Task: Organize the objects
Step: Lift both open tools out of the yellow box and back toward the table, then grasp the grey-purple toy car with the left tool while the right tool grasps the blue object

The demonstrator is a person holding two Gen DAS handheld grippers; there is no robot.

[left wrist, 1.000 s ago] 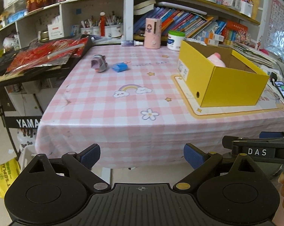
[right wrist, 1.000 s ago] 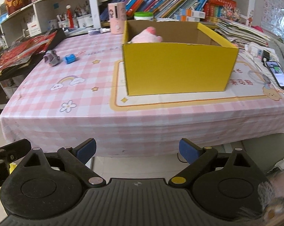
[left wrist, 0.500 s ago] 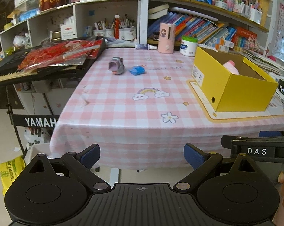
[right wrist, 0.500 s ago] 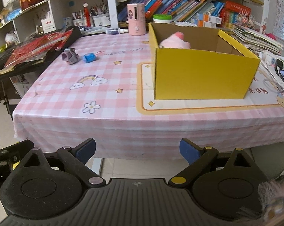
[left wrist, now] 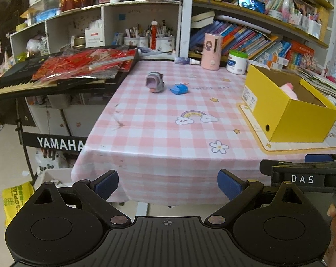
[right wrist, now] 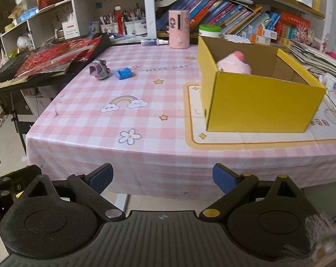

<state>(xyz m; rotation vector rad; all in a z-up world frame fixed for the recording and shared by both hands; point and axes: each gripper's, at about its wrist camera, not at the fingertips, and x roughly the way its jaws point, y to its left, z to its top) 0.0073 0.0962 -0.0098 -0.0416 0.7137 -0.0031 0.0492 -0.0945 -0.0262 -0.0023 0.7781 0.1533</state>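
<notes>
The left gripper [left wrist: 168, 183] and right gripper [right wrist: 162, 176] hang off the table's near edge, jaws spread, holding nothing. 2 toys, a grey one [left wrist: 154, 84] and a blue one [left wrist: 179, 88], lie well left of the yellow box [right wrist: 255, 101], which holds a pink plush [right wrist: 233, 63]. This looks like the approach step; next, reach forward to a toy.

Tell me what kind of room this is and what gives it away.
Most likely a child's study or playroom at home. Crammed bookshelves and pen cups line the wall, a Yamaha keyboard stands beside the table with its pink checked cloth, and small toys lie on it.
</notes>
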